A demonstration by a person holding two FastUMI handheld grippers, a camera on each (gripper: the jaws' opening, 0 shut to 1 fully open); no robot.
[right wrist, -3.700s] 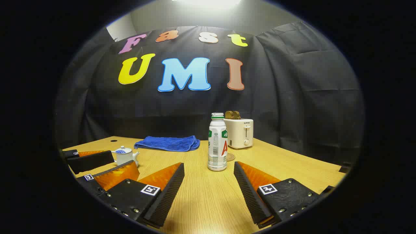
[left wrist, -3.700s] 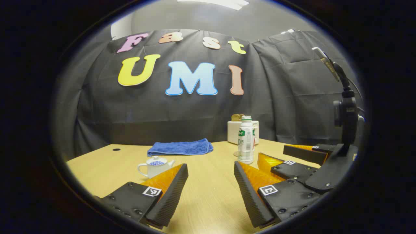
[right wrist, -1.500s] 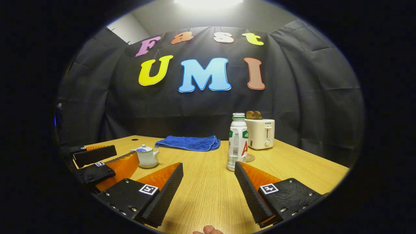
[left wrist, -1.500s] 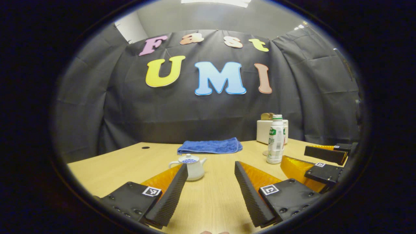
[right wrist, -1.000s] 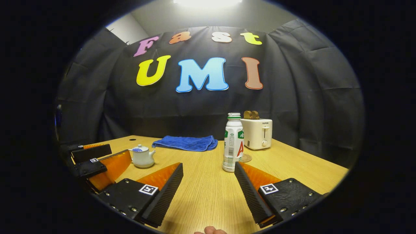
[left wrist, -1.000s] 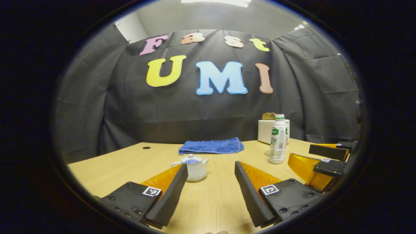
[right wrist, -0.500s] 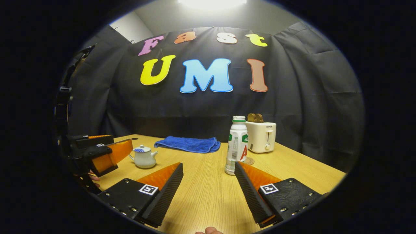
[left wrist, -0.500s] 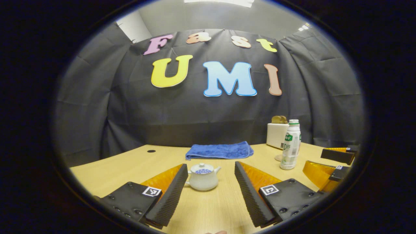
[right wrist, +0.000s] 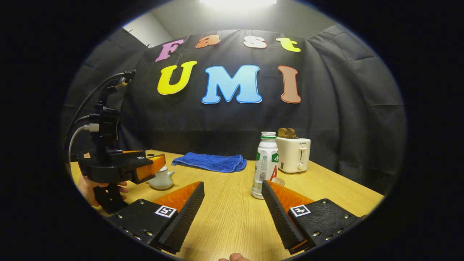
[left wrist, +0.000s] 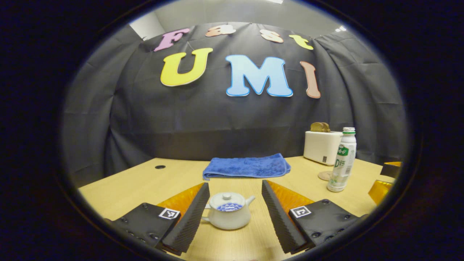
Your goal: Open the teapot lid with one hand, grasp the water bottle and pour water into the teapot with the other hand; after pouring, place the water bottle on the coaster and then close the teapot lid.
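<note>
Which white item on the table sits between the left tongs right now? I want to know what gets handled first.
The teapot, the low white pot with a knobbed lid. It sits between the open left tongs; the bottle and toaster stand farther off.

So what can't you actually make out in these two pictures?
- Coaster: mostly hidden behind the water bottle in the right gripper view.
- Teapot: its lid is covered by the left tongs in that view.
- Right tongs: cut off by the picture's edge in the left gripper view.
- Water level inside the bottle: the wrapper hides it.
</note>
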